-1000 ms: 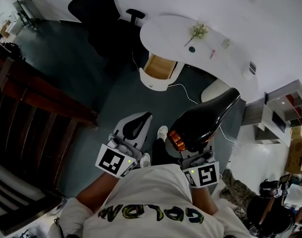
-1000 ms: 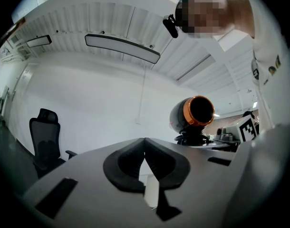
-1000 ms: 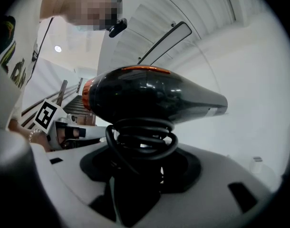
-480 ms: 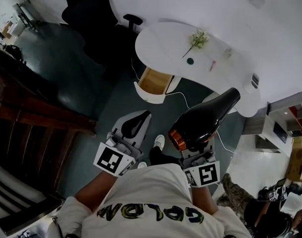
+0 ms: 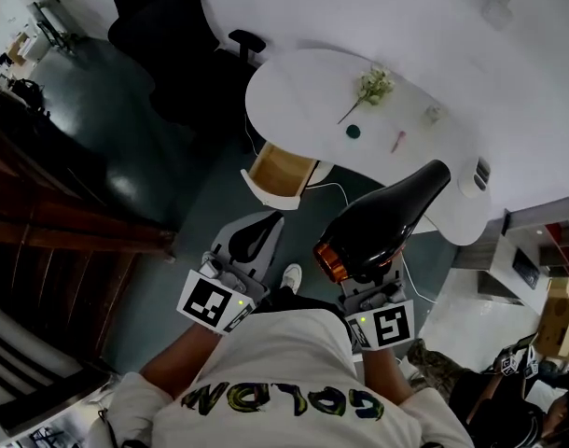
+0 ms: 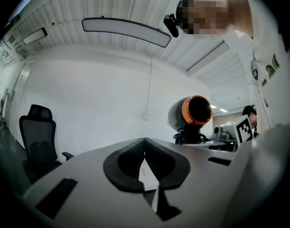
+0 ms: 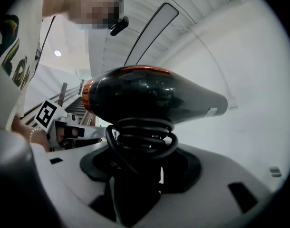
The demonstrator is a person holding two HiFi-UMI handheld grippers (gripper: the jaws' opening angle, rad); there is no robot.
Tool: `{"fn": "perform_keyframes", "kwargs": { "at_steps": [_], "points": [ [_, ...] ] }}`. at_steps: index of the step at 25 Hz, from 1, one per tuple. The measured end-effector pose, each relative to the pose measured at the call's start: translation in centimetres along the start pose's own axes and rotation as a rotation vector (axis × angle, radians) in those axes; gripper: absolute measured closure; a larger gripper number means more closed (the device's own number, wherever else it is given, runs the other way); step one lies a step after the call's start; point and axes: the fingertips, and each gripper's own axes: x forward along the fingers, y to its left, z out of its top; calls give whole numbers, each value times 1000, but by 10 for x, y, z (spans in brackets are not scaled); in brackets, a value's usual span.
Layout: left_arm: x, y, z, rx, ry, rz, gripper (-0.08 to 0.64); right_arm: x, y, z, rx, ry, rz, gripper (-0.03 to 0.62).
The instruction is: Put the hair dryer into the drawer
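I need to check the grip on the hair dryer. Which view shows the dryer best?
The right gripper view: the hair dryer fills it side-on, its cord-wrapped handle clamped in the right gripper. The head view shows its black body from above; the left gripper view, only its orange-ringed end.

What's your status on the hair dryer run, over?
Right tongs clamped on hair dryer handle. Left tongs shut, empty. Drawer open under white table, not yet reached. Nothing seen blocking it.
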Motion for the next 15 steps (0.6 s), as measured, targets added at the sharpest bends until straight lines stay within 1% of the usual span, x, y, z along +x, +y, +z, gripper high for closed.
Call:
{"fn": "perform_keyframes", "kwargs": {
  "at_steps": [3, 9, 15],
  "points": [
    [11, 6, -2, 2, 9, -2, 548, 8, -7, -2, 8, 4, 8, 336],
    [30, 28, 3, 9, 0, 8, 548, 31, -16, -6, 20, 19, 18, 336],
    [46, 68, 14, 15, -14, 1, 548, 75, -18, -4, 7, 23, 26, 336]
  ]
}}
